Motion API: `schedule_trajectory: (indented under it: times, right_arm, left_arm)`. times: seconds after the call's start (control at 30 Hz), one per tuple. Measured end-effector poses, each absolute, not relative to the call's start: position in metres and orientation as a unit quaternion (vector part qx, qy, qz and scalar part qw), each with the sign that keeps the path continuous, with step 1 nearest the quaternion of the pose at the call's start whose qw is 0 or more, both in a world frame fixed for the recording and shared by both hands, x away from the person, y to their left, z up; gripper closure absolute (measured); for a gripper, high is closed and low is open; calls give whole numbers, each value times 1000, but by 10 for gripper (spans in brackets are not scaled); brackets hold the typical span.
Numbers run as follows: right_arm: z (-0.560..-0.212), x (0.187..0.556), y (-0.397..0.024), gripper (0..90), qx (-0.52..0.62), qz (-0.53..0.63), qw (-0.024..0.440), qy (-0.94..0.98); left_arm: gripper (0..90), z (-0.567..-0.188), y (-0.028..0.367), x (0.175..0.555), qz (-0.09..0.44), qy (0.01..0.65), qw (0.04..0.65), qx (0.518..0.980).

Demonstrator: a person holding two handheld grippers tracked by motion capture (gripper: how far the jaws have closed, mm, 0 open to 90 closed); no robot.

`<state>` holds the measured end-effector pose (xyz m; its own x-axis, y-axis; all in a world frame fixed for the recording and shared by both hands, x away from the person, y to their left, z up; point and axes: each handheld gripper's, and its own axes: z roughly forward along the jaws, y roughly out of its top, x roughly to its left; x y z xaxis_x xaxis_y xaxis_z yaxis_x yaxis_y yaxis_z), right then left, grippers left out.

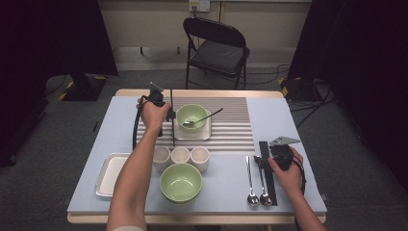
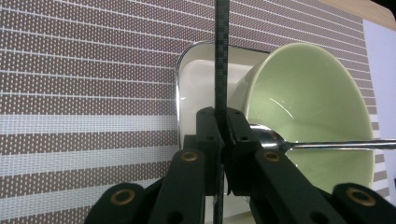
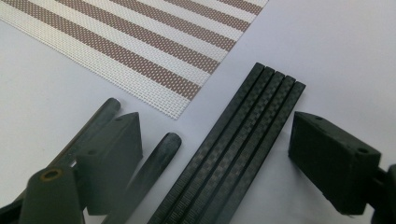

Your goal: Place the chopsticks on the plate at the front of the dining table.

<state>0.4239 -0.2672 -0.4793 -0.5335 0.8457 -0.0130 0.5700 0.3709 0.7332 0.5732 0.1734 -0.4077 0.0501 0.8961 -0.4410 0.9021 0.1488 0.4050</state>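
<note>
The work in hand looks like laying a place setting on the striped mat [image 1: 231, 120] at the far middle of the desk [image 1: 96, 125]. Part of it appears done: a pale green bowl [image 1: 191, 115] sits on a small square plate [image 1: 204, 134] on the mat, with a spoon [image 1: 204, 118] resting inside it, handle pointing toward the right edge. The left hand-held gripper [image 2: 224, 126] is clamped on a thin black chopstick [image 2: 221, 56], which stands just beside the plate's left rim; the jaws are pressed tight on it. I judge this chopstick is about to be laid down next to the plate.

Much is left. Near the right front corner a bundle of black chopsticks [image 3: 233, 154] still lies on the desk, with two spoons [image 1: 257, 185] just beside it. The right hand-held gripper [image 3: 215, 154] hangs over that bundle with its jaws standing wide apart, one on each side, pressing on nothing. Three white cups [image 1: 180, 156], a second green bowl [image 1: 181, 182] and a metal tray [image 1: 107, 174] wait along the front left.

The held chopstick is slender, straight and dark, with a fine woven, carbon-like pattern and a squared section.
</note>
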Motion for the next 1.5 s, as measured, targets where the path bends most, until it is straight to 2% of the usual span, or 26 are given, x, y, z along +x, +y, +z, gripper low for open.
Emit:
schedule_trajectory:
  times: [1.5]
  right_arm:
    - [-479, 424, -267, 162, 439, 348, 199, 804]
  left_arm:
    - [850, -424, 171, 577, -3, 695, 313, 647]
